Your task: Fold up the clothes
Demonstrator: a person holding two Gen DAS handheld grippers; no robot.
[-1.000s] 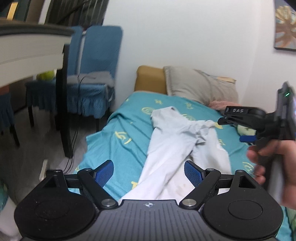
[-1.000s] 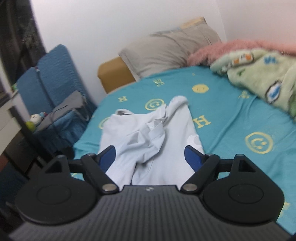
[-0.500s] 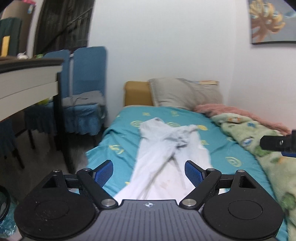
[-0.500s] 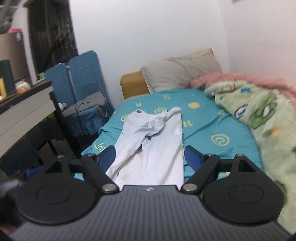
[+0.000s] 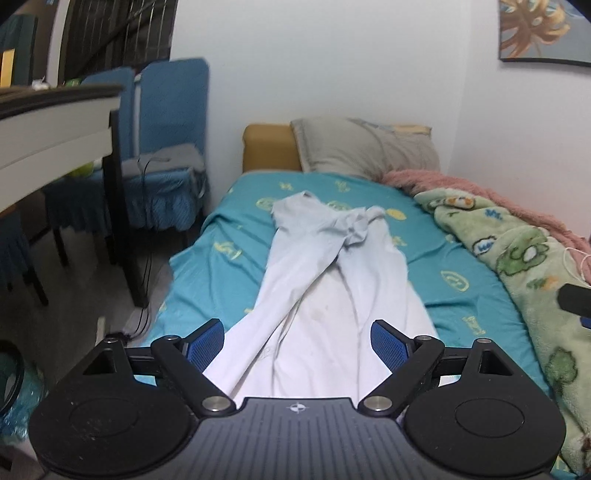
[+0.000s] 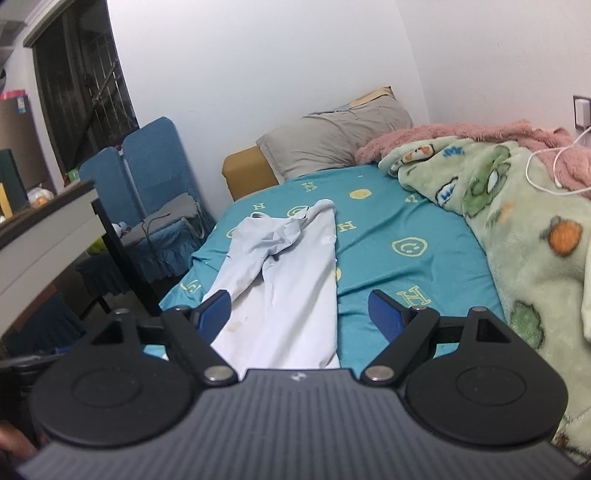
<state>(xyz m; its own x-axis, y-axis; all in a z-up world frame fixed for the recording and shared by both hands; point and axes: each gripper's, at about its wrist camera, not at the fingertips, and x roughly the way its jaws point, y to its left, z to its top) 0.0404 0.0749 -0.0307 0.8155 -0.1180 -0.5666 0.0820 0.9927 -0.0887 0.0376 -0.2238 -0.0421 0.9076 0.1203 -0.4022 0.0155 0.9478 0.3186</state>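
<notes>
While both grippers hang back from the foot of the bed, nothing is gripped: the left gripper (image 5: pixel 297 341) stands with jaws wide and empty, and the right gripper (image 6: pixel 299 314) likewise.

Task item: pale white trousers (image 5: pixel 332 295), (image 6: pixel 284 280), lying lengthwise on the teal bedsheet (image 5: pixel 454 280), (image 6: pixel 399 236). Waist end towards the pillow and bunched; legs run towards the cameras, one crossing the other near the crotch. Faint brownish marks on the fabric in the near part.

Step, as judged: folding not begun; garment not yet smoothed. Next move likely calls for bringing both grippers down to the near leg ends or to the waist, uncrossing the legs and flattening the bunched top before any fold. Thin cloth on a soft sheet — risk of pinching the sheet along with it.

Surroundings: grey pillow (image 5: pixel 365 147) at the head against a mustard headboard (image 5: pixel 269 147). Green cartoon blanket (image 6: pixel 517 229) and pink fleece (image 6: pixel 461 136) heaped along the right side, white cable (image 6: pixel 550 173) over them. Blue-covered chairs (image 5: pixel 166 122) and a table (image 5: pixel 55 133) to the left. Framed picture (image 5: pixel 543 29) on the white wall.
</notes>
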